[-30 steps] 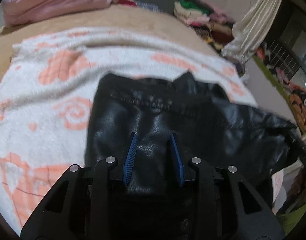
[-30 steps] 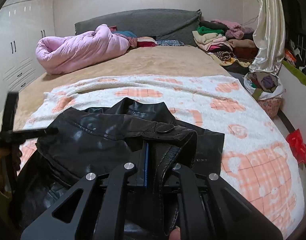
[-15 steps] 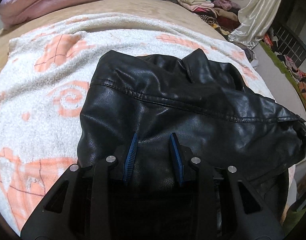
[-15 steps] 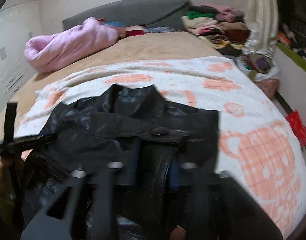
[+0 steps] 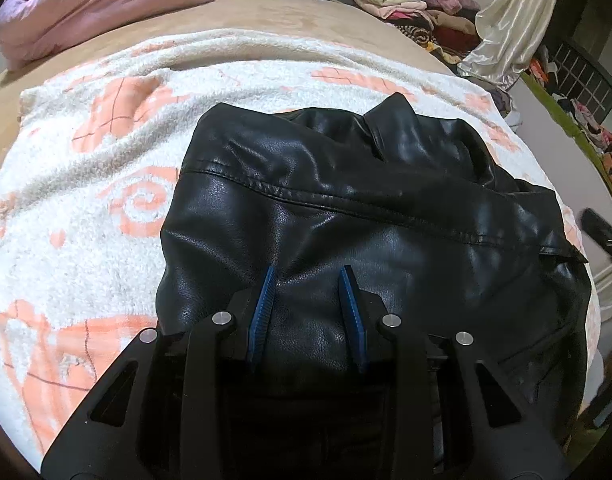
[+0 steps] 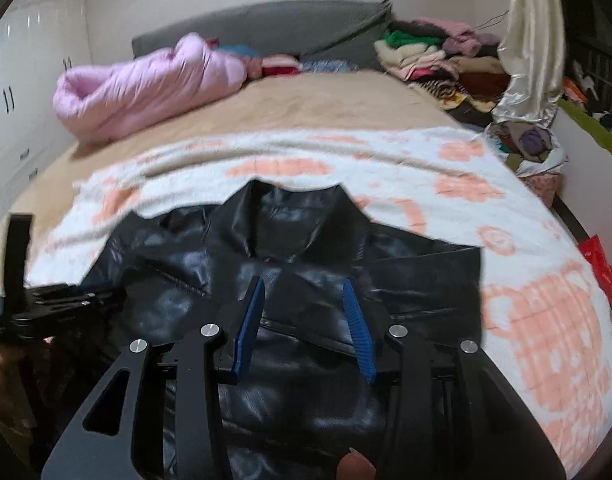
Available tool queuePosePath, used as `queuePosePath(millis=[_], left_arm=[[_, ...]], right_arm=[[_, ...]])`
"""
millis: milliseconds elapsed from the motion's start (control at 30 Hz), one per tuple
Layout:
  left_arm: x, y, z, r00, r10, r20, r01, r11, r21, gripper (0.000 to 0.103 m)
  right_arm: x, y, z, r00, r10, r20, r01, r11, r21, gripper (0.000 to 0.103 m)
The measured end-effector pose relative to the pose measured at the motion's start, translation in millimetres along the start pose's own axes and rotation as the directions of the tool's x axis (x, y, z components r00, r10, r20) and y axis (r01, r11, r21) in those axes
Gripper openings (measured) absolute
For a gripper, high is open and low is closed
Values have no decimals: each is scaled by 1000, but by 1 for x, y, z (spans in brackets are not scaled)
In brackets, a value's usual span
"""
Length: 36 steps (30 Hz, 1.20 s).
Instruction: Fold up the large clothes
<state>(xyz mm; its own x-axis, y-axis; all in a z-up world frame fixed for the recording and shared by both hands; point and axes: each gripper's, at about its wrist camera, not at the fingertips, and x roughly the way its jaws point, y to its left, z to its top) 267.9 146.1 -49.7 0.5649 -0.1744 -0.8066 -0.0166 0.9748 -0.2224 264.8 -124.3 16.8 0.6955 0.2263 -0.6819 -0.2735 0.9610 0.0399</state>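
Observation:
A black leather jacket [image 5: 345,184] lies spread on the white and orange blanket [image 5: 86,220], its collar [image 6: 298,216] pointing toward the headboard. My left gripper [image 5: 308,270] is shut on a thick fold at the jacket's near edge, and leather bulges between its blue pads. In the right wrist view this left gripper [image 6: 46,304] shows at the jacket's left side, held by a hand. My right gripper [image 6: 304,281] hovers over the jacket's front [image 6: 417,276]. Its jaws are closing, but the pads press on nothing and the leather lies below them.
A pink duvet [image 6: 146,84] is bundled at the far left of the bed by the grey headboard [image 6: 266,28]. Stacked clothes [image 6: 425,52] and a pale curtain [image 6: 529,40] fill the far right. White wardrobes [image 6: 18,92] stand at the left. The bed's right edge drops to the floor.
My right gripper let go of the jacket's buttoned flap, opened and drew back. The flap dropped and the jacket now lies flatter. My left gripper kept its hold.

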Motion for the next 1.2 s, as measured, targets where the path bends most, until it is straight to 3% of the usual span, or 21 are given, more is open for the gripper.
queuePosePath(millis=[167, 267, 433, 700, 833, 1033, 1200], left_arm=[[0, 0, 0, 1000, -4, -1, 4, 1000, -3, 25], [1, 0, 0, 1000, -10, -4, 10, 1000, -1, 25], [1, 0, 0, 1000, -3, 0, 3, 1000, 9, 25], [-17, -5, 0, 1000, -16, 17, 16, 1000, 2, 26], [-31, -15, -4, 998, -63, 28, 63, 998, -1, 42], [-48, -43, -16, 995, -94, 39, 91, 993, 78, 42], [-45, -61, -31, 995, -101, 0, 100, 982, 163, 41]], right_arm=[[56, -10, -13, 981, -93, -171, 96, 995, 8, 38], [77, -23, -29, 976, -63, -206, 73, 997, 40, 38], [76, -26, -32, 982, -51, -184, 67, 994, 82, 38], [13, -21, -25, 999, 7, -49, -2, 995, 98, 49], [-14, -21, -23, 1000, 21, 2, -21, 996, 90, 53], [-40, -20, -28, 998, 48, 47, -52, 995, 83, 53], [-48, -15, -36, 997, 50, 54, -54, 996, 76, 50]])
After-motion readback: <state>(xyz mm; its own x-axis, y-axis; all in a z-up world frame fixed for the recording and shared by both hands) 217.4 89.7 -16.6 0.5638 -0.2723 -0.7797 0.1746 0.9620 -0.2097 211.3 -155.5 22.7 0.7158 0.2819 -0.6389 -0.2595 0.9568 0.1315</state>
